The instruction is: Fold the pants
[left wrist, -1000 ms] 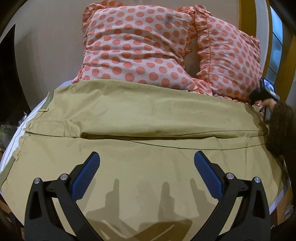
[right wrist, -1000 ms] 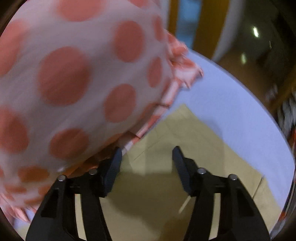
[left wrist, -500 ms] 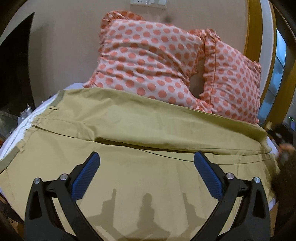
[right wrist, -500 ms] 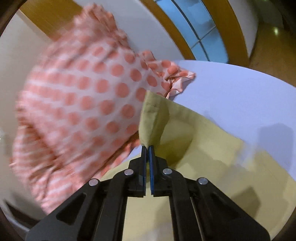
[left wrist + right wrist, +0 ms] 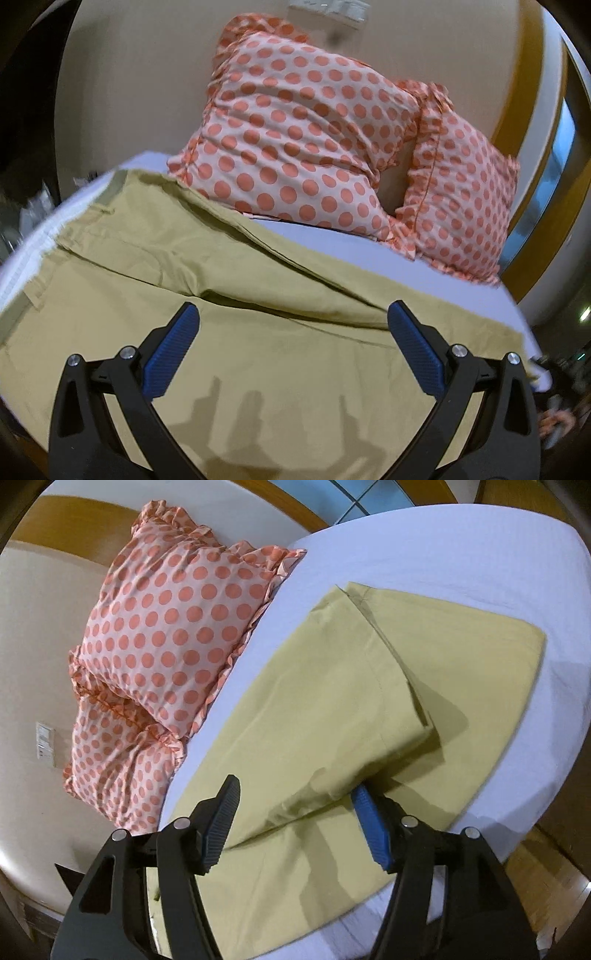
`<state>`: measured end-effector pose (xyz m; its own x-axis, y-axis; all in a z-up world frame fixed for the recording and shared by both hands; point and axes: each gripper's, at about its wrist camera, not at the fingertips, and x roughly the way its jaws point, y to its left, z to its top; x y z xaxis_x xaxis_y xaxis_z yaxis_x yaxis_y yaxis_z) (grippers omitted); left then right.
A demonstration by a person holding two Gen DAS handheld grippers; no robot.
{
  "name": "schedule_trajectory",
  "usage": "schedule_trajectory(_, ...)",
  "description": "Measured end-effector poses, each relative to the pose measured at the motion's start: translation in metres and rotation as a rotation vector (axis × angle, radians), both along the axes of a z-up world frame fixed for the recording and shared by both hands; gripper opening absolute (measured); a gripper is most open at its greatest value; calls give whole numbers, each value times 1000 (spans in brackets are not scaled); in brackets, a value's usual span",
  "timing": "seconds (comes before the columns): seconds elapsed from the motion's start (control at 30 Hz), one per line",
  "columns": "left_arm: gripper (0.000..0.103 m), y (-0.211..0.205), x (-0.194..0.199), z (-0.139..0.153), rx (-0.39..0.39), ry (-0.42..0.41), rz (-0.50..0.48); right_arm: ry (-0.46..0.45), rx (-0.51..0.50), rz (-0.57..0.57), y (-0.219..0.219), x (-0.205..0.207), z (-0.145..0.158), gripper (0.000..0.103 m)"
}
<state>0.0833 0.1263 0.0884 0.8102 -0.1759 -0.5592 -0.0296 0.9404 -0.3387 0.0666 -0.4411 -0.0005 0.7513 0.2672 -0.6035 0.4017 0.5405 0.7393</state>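
Khaki pants (image 5: 229, 332) lie spread on a bed with a white sheet (image 5: 424, 557), one leg laid partly over the other. My left gripper (image 5: 291, 347) is open and empty, hovering just above the near leg. In the right wrist view the pants (image 5: 332, 709) show with the far leg's hem end draped across the near leg. My right gripper (image 5: 295, 823) is open above the pants, holding nothing; the folded edge of the upper leg lies between its fingers.
Two pink pillows with orange dots (image 5: 314, 140) lean against the beige wall at the head of the bed, also in the right wrist view (image 5: 170, 638). The bed edge and wooden floor (image 5: 546, 867) lie to the right.
My right gripper was shut on the far leg's hem by the pillows; it has pulled that leg toward the near leg and opened, letting it go. The left gripper stayed open.
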Motion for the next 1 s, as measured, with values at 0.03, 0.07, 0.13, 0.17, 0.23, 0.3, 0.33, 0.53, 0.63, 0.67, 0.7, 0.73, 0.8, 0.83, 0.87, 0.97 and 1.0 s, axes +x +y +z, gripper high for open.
schedule_trajectory(0.03,101,6,4,-1,-36,0,-9,-8,3,-2,0,5,0,60)
schedule_trajectory(0.07,101,14,12,-2,-73,7,-7,-7,-6,-5,-1,9,-1,54)
schedule_trajectory(0.13,101,24,28,-5,-114,31,17,-29,-17,-1,-2,19,-6,2)
schedule_trajectory(0.17,101,30,41,-7,-131,51,29,-39,-17,-6,-5,19,-8,2)
schedule_trajectory(0.23,100,41,65,-11,-167,93,49,-122,9,-46,-15,15,-5,2)
schedule_trajectory(0.3,98,53,93,-17,-214,156,81,-167,-1,-52,-17,13,2,2)
schedule_trajectory(0.33,94,57,106,-20,-229,181,89,-184,-15,-46,-18,15,7,2)
schedule_trajectory(0.53,62,80,192,-51,-227,356,192,-208,-16,-41,-20,25,16,2)
schedule_trajectory(0.63,6,96,219,-68,-211,412,254,-210,-12,-42,-22,31,17,2)
schedule_trajectory(0.67,6,102,219,-73,-246,418,256,-215,-8,-41,-24,32,16,2)
schedule_trajectory(0.7,5,106,212,-73,-277,407,257,-221,-5,-41,-25,33,17,2)
schedule_trajectory(0.73,3,106,201,-68,-277,385,251,-229,-9,-43,-26,33,20,2)
schedule_trajectory(0.8,3,100,164,-43,-208,311,217,-260,-30,-52,-30,28,32,2)
schedule_trajectory(0.83,3,97,141,-30,-182,271,203,-285,-48,-61,-32,21,41,2)
schedule_trajectory(0.87,3,94,109,-16,-159,227,188,-299,-59,-67,-34,15,47,2)
schedule_trajectory(0.97,4,87,21,6,-108,155,164,-315,-110,-89,-39,-10,59,2)
schedule_trajectory(1.0,5,85,-9,4,-90,154,165,-302,-128,-92,-40,-17,58,2)
